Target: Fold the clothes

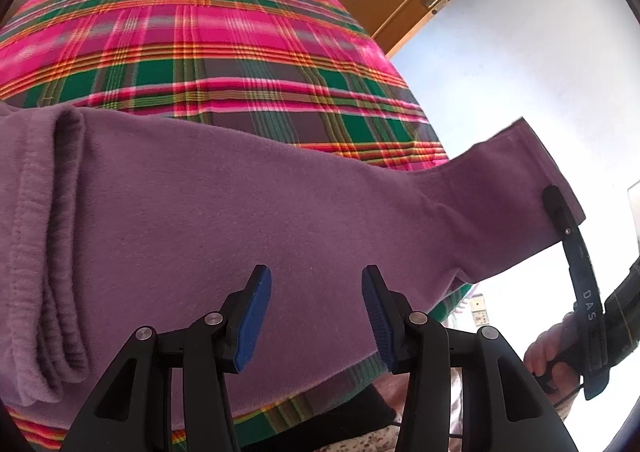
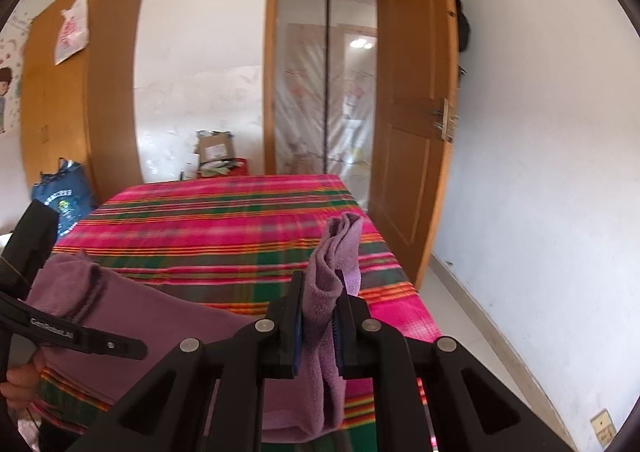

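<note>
Purple fleece garment (image 1: 208, 204) lies across the near part of a bed covered with a pink, green and orange plaid blanket (image 1: 208, 36); we see one edge of it bunched into soft rolled folds at the left of the left wrist view, while a narrower section — it looks like a sleeve or a leg, we cannot tell which — extends past the blanket's right edge. We find the left gripper (image 1: 316, 316) poised just above the broad flat area of the garment, its two blue-padded fingers (image 1: 254, 318) spread apart with only cloth showing between them and nothing pinched. We find the right gripper (image 2: 318, 326) with its fingers pressed together on a gathered end of the same garment, a folded tuft of fleece standing up out of the jaws and the rest hanging down beneath them. From the left wrist view, the right gripper appears at the far right, lifting the narrow section clear of the bed, with a person's hand (image 1: 554, 352) wrapped around its handle. Beyond the bed we note a white wall, an open wooden door (image 2: 416, 124) and a wooden wardrobe (image 2: 68, 92).
</note>
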A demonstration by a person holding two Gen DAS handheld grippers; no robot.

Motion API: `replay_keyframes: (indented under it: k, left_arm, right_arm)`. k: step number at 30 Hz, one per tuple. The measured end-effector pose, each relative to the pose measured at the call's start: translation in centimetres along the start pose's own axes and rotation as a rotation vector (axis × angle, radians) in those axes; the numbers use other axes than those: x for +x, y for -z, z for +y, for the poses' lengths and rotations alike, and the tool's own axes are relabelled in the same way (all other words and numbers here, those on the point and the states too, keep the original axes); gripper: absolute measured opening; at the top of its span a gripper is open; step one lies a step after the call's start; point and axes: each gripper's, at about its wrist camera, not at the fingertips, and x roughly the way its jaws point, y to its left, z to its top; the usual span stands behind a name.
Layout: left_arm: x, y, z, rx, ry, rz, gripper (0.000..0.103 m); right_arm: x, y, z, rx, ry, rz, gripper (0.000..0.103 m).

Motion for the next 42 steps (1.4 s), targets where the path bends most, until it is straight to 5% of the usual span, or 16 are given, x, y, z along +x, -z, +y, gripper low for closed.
replay_keyframes:
  k: [25,42]
  left_arm:
    - [-3.8,0.8,3.4,-0.088,0.096,-0.067,0.049]
    - [-6.7,1.2,6.6,-0.149,0.030,-0.140,0.049]
  right_arm:
    - [1.3,-1.4,9.2,-0.084,-0.234,0.027,0.012]
    - [5.5,2.8,14.7,-0.100,-0.397,0.176,0.012]
